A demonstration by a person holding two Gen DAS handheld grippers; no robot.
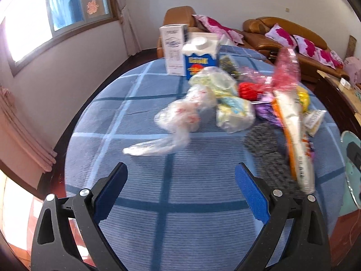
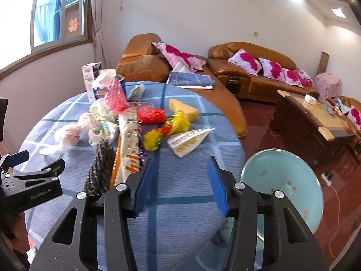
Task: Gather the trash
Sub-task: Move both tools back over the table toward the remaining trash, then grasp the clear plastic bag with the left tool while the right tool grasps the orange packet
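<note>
A heap of trash lies on a round table with a blue checked cloth (image 1: 158,180) (image 2: 180,194). It holds crumpled clear plastic bags (image 1: 178,117) (image 2: 67,135), a long orange and white wrapper (image 1: 293,135) (image 2: 127,149), a dark bristly brush (image 1: 268,155) (image 2: 100,169), a red net (image 2: 152,115), yellow wrappers (image 2: 167,131), a white sachet (image 2: 189,141), a yellow sponge (image 2: 183,110) and two cartons (image 1: 200,54) (image 2: 99,83). My left gripper (image 1: 180,176) is open and empty, short of the plastic bags; it also shows in the right wrist view (image 2: 36,164). My right gripper (image 2: 180,176) is open and empty, its left finger touching the long wrapper's near end.
A pale teal bin (image 2: 282,180) stands on the floor right of the table, its edge also in the left wrist view (image 1: 352,169). Brown leather sofas (image 2: 248,76) with pink pillows line the back wall. A wooden coffee table (image 2: 315,117) stands at right.
</note>
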